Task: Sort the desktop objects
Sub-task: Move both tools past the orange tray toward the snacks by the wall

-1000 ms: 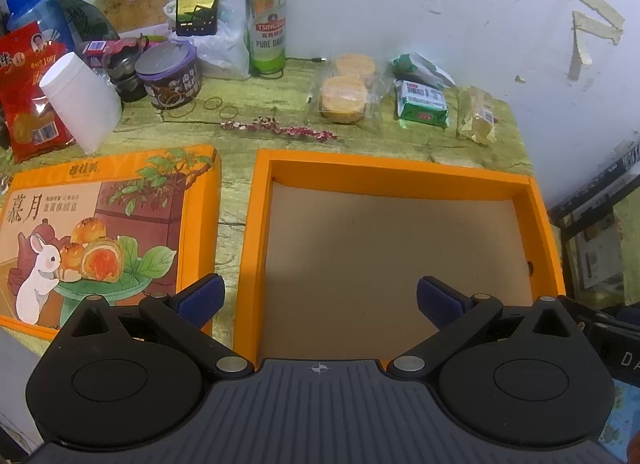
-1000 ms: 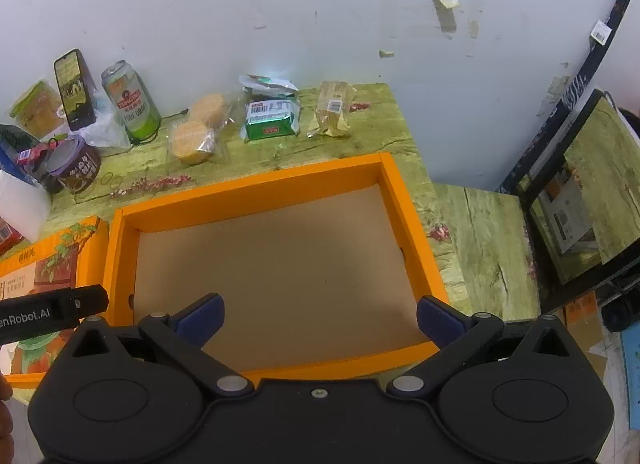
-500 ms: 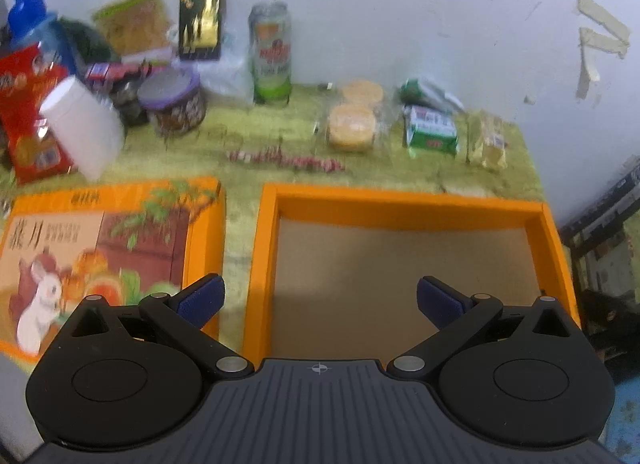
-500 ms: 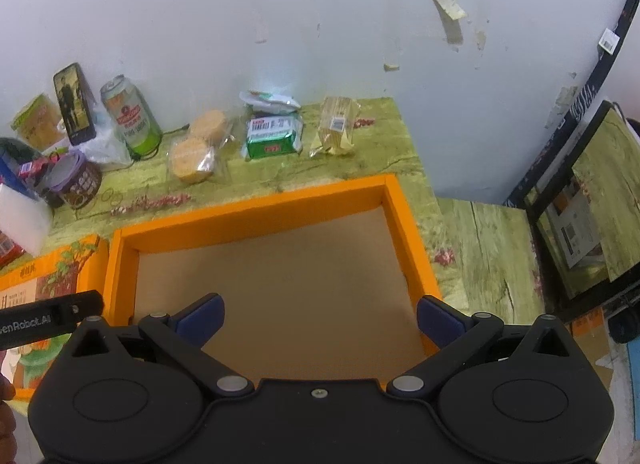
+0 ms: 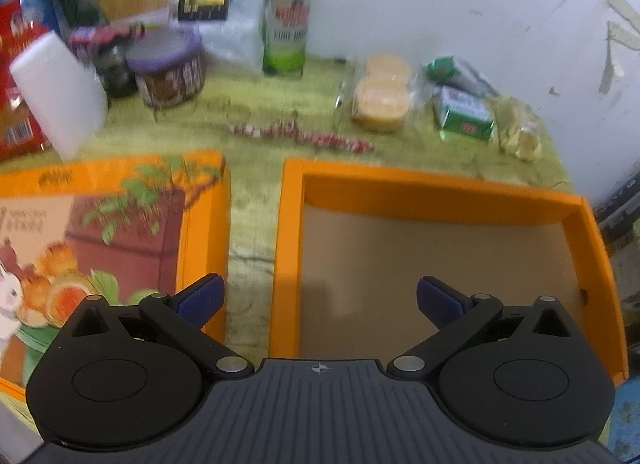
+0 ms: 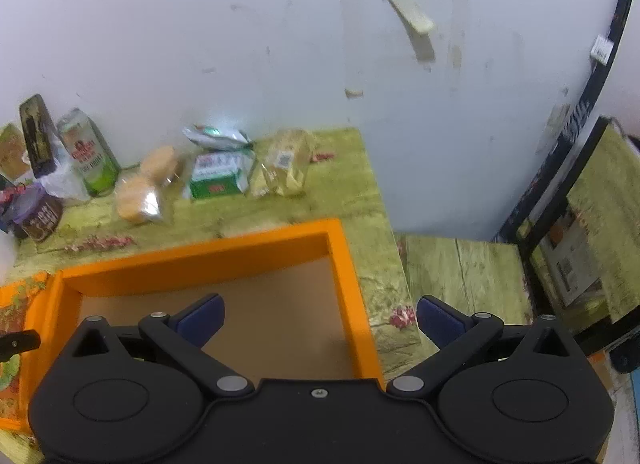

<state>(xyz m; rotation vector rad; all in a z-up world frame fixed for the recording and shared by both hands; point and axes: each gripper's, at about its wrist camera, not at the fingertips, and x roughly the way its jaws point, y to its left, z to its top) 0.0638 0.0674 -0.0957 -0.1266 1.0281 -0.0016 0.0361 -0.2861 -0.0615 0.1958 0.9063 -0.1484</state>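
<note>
My two matte black plastic grippers, left (image 5: 318,298) and right (image 6: 318,316): each with twin round-lobed housings, silver pivot screws, angled black linkage arms, dark blue finger pads (image 5: 200,296); left body ribbed grey with crosshair mark.

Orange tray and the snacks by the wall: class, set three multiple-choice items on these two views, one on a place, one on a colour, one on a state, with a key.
1. Where does the tall green drink can stand?
A. inside the open orange cardboard tray
B. by the white wall, behind the tray
C. on the illustrated orange box lid

2. What colour is the small rectangular packet beside the two wrapped round cakes?
A. green
B. blue
C. black

3. How is the left tool?
A. shut on the can
B. shut, holding nothing
C. open, holding nothing

Key: 1 B, the can stands against the wall. 2 A, its wrapper is green. 3 C, its blue pads stand wide apart over the bare tray floor.
</note>
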